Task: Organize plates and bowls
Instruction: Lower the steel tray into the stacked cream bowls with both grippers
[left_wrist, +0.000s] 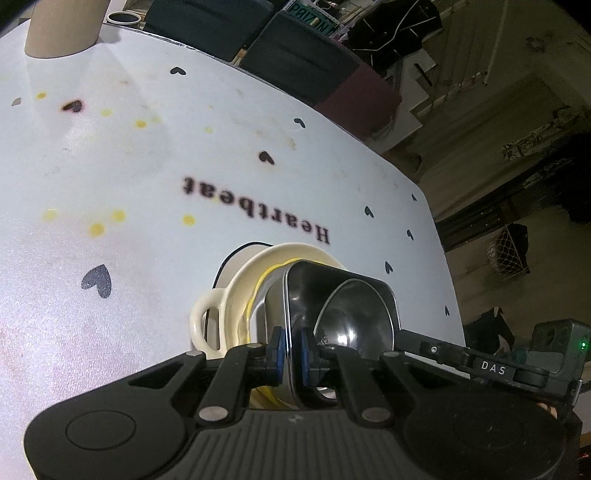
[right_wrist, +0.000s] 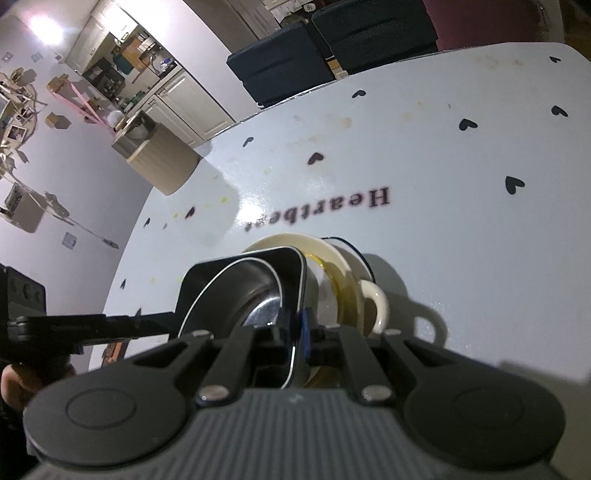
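A square steel bowl sits on a stack: a yellow dish, a cream bowl with loop handles and a white black-rimmed plate at the bottom. A smaller round steel bowl lies inside the square one. My left gripper is shut on the square bowl's rim. In the right wrist view my right gripper is shut on the opposite rim of the same square bowl, with the cream bowl below it. The stack stands on the white table.
A tan cylinder stands at the table's far corner; it also shows in the right wrist view. Dark chairs line the far table edge. The tablecloth has black hearts, yellow stains and the word Heartbeat.
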